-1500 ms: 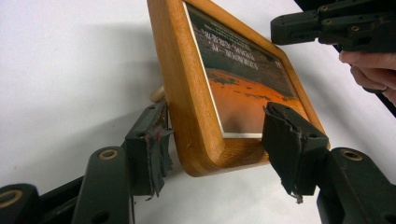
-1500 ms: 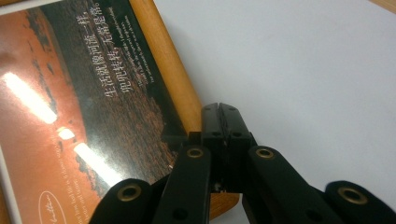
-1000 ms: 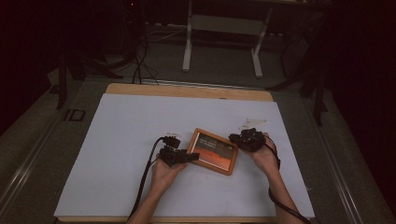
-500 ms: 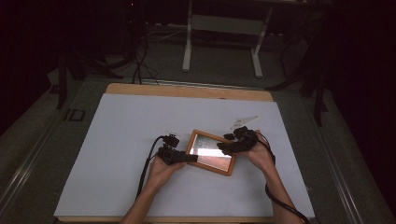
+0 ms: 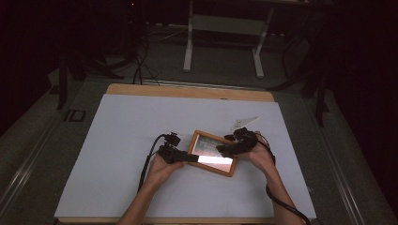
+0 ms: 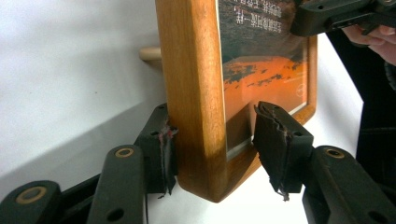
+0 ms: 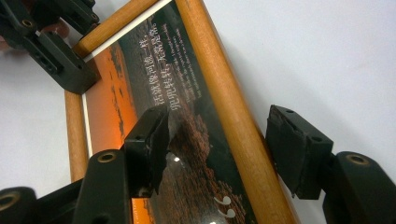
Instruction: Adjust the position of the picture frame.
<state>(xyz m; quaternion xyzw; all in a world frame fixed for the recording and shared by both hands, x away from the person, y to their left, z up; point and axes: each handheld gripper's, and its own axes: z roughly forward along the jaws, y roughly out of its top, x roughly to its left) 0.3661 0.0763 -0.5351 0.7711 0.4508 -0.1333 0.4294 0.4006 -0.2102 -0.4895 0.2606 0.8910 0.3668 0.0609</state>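
Here, two grippers straddle a wooden picture frame [image 5: 213, 153] lying near the middle of the white table [image 5: 122, 140].

From the high view, the left gripper [image 5: 187, 157] meets the frame's left end and the right gripper [image 5: 224, 150] reaches over its far right side. In the left gripper view, the jaws have just been closing around a frame corner: one pad [image 6: 166, 154] touches wood, the other stands apart, so seat both before lifting. In the right gripper view, the jaws have just been opening and stand apart astride the rail; keep them centred.

A warm brown wooden picture frame [image 5: 212, 153] holds an orange-and-dark landscape print [image 7: 140, 93] with white lettering on white table covering [image 5: 122, 122].
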